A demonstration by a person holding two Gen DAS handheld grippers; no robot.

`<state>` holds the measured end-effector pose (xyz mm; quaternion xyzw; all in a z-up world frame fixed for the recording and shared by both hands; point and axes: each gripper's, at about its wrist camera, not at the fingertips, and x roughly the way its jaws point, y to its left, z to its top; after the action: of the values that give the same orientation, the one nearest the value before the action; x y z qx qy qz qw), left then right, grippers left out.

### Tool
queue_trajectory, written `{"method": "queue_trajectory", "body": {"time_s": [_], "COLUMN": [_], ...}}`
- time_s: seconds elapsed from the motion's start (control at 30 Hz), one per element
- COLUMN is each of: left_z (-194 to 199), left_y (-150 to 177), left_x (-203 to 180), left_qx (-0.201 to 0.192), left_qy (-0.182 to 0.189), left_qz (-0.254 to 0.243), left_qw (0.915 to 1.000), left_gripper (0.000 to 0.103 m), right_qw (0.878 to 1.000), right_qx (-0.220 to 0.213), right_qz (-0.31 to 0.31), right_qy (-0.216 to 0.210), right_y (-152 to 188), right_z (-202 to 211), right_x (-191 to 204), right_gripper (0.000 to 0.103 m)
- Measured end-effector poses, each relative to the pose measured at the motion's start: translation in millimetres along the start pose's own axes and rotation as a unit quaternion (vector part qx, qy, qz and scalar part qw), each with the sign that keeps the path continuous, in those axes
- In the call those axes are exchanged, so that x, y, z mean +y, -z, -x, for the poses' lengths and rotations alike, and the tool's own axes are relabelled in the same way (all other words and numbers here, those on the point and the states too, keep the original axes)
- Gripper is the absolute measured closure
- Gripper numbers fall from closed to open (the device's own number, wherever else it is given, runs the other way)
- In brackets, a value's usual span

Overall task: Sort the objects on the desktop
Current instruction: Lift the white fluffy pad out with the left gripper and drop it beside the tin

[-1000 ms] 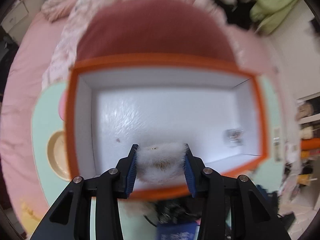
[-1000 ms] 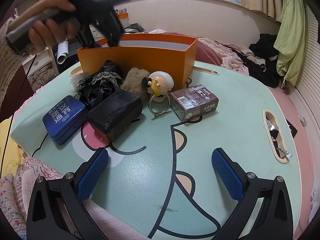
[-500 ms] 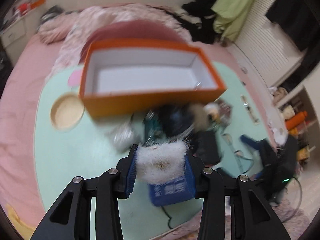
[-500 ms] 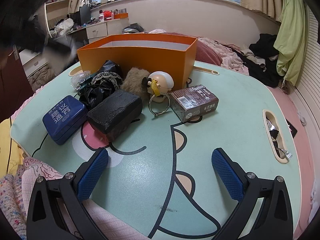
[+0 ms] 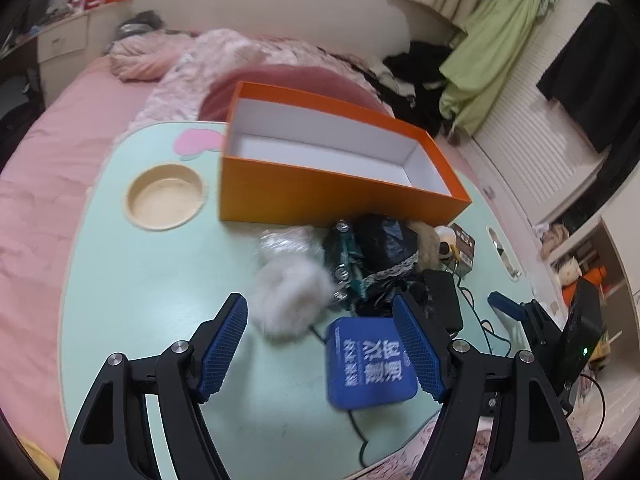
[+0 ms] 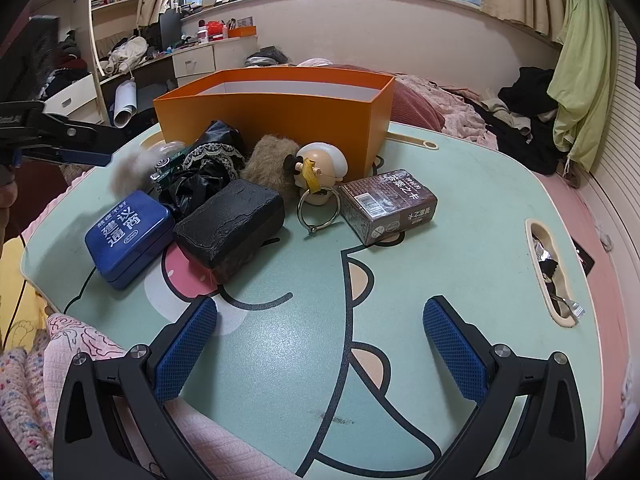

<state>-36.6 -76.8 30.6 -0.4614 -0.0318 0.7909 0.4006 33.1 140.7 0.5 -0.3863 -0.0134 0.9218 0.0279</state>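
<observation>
Over the near left part of the mint-green cartoon-printed lap table, the left gripper hangs with its blue pads spread; its jaws have just been opening, and the white fluffy pom-pom, blurred, sits ahead of the pads, clear of both. That pom-pom lies at the left edge of the clutter, just beside the blue rectangular tin with white lettering and the crumpled black lace-trimmed fabric. Behind the heap stands the orange cardboard box with a white inside, open-topped, its long wall close to the pile. A black textured case, a brown fur piece, a cream round-headed figure on a metal ring and a dark brown carton crowd the middle. The right gripper hovers low at the near table edge, pads wide apart with nothing between them; bare tabletop stretches ahead of it and off to the right.
</observation>
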Motion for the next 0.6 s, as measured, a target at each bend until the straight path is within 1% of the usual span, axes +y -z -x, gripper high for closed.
{"method": "queue_trajectory", "body": {"time_s": [0.03, 0.1, 0.2, 0.23, 0.27, 0.3, 0.37, 0.4, 0.43, 0.47, 0.5, 0.53, 0.6], "left_z": [2.4, 4.3, 4.7, 3.6, 2.1, 0.8, -1.4, -1.7, -1.8, -2.7, -6.3, -12.8, -25.9], "left_y": [5.4, 18.0, 38.2, 46.1, 52.5, 57.2, 66.0, 68.7, 70.9, 73.1, 75.2, 76.9, 77.7], "left_x": [2.3, 4.2, -1.5, -8.3, -15.7, -22.7, -37.5, -41.6, -45.3, -48.2, -50.7, -53.1, -56.4], "left_qx": [-0.005, -0.016, -0.027, -0.030, -0.030, -0.033, -0.045, -0.049, -0.052, -0.050, -0.041, -0.027, -0.004], "left_qy": [-0.005, -0.026, -0.056, -0.065, -0.075, -0.085, -0.115, -0.121, -0.118, -0.106, -0.091, -0.086, -0.101], "left_qz": [0.001, 0.003, -0.010, -0.022, -0.038, -0.053, -0.081, -0.087, -0.089, -0.091, -0.094, -0.100, -0.111], "left_qw": [1.0000, 0.9995, 0.9980, 0.9972, 0.9961, 0.9944, 0.9890, 0.9877, 0.9876, 0.9889, 0.9905, 0.9909, 0.9887], "left_gripper": [0.026, 0.025, 0.024, 0.023, 0.018, 0.015, 0.015, 0.015, 0.014, 0.011, 0.006, 0.006, 0.006], "right_qw": [1.000, 1.000, 1.000, 1.000, 1.000, 1.000, 1.000, 1.000, 1.000, 1.000, 1.000, 1.000, 1.000], "right_qx": [0.000, 0.000, 0.000, 0.000, 0.000, 0.000, 0.000, 0.000, 0.000, 0.000, 0.000, 0.000, 0.000], "right_qz": [0.000, -0.001, -0.001, -0.002, -0.002, -0.002, -0.002, -0.003, -0.003, -0.003, -0.003, -0.003, -0.004], "right_qy": [0.000, 0.000, 0.001, 0.001, 0.001, 0.002, 0.002, 0.002, 0.002, 0.002, 0.003, 0.003, 0.003], "right_y": [0.0, 0.0, 0.5, 0.7, 0.6, 0.3, 0.2, 0.2, 0.2, 0.3, 0.4, 0.2, 0.3], "right_z": [0.0, 0.0, 0.0, 0.0, 0.0, -0.1, -0.1, -0.1, -0.1, -0.1, -0.1, -0.1, -0.1], "right_x": [0.0, 0.0, -0.5, -0.7, -0.6, -0.3, -0.1, -0.2, -0.2, -0.2, -0.2, -0.1, -0.2], "right_gripper": [0.000, 0.000, 0.000, 0.000, 0.000, 0.000, 0.000, 0.000, 0.000, 0.000, 0.000, 0.000, 0.000]}}
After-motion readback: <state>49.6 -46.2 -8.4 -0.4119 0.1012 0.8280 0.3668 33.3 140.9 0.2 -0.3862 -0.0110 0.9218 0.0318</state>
